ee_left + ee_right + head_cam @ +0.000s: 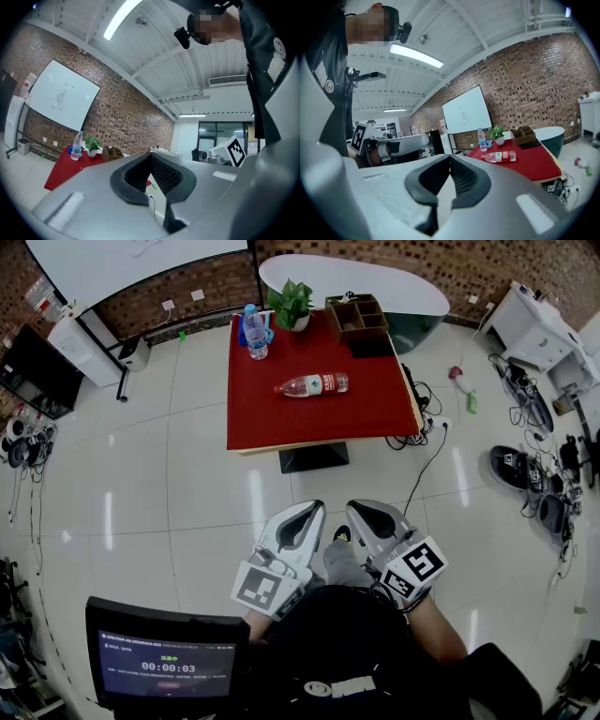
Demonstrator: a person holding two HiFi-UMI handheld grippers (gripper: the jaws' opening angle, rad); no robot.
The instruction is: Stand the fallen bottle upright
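The fallen bottle (311, 384), clear with a red label, lies on its side near the middle of the red table (272, 423); it also shows in the right gripper view (499, 156). Both grippers are held close to the person's body, well short of the table. My left gripper (307, 514) has its jaws together with nothing between them, and the bottle is hidden behind it in its own view (151, 157). My right gripper (367, 512) is likewise shut and empty (450, 159).
An upright bottle (253, 332), a potted plant (292, 304) and a wooden organizer (356, 317) stand along the table's far edge. A monitor (164, 662) sits at my lower left. Cables and gear (534, 479) litter the floor on the right.
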